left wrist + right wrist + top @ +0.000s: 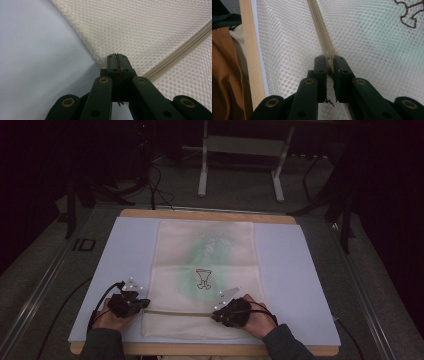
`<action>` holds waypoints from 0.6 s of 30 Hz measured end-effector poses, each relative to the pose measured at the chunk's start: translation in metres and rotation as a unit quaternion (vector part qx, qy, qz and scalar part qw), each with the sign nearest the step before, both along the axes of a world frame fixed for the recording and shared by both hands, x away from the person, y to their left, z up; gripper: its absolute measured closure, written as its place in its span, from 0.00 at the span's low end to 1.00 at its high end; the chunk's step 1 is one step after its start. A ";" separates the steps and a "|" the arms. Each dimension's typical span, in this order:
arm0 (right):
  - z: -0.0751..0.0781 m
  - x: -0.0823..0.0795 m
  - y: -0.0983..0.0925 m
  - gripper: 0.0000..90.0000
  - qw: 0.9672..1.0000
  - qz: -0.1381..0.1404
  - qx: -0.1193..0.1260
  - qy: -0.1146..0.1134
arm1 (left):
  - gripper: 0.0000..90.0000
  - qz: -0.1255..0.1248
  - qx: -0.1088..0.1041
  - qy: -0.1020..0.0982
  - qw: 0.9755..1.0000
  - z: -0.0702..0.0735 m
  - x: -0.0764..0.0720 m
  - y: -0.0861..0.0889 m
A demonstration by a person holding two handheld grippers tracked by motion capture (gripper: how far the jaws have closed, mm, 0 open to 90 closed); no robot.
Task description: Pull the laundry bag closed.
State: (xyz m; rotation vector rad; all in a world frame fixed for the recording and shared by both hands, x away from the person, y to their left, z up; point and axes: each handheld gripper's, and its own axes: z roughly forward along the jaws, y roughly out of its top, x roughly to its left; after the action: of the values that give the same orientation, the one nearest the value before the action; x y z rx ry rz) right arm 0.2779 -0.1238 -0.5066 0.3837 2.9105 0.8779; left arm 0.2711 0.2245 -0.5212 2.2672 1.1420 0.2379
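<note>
A cream mesh bag (205,270) lies flat on a pale blue mat (295,270), with something green showing faintly through it and a small dark outline figure (203,278) on its front. A beige zipper (180,312) runs across the bag's near part. My left gripper (145,304) is at the bag's left edge by the zipper's end; in the left gripper view its jaws (117,57) are shut on the mesh edge. My right gripper (216,315) sits farther along the zipper, and in the right gripper view it (329,58) is shut on the zipper strip (319,27).
The mat lies on a wooden table whose edge (210,215) shows at the back, and the near edge (249,50) lies close beside my right gripper. A white frame (240,150) stands on the dark floor behind. Cables trail from both grippers.
</note>
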 end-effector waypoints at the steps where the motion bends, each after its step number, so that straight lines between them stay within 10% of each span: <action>1: 0.000 0.000 -0.001 0.91 1.000 0.000 -0.002 -0.001 | 1.00 0.000 0.000 0.000 1.000 0.000 0.000 0.000; 18: 0.001 0.000 -0.021 0.91 1.000 -0.014 -0.006 0.002 | 1.00 0.001 -0.002 0.001 1.000 0.000 0.000 0.000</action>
State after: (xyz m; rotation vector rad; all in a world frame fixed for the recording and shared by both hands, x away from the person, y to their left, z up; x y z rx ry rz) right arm 0.2780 -0.1443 -0.5057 0.4249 2.9049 0.8565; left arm 0.2711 0.2248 -0.5213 2.2636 1.1438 0.2341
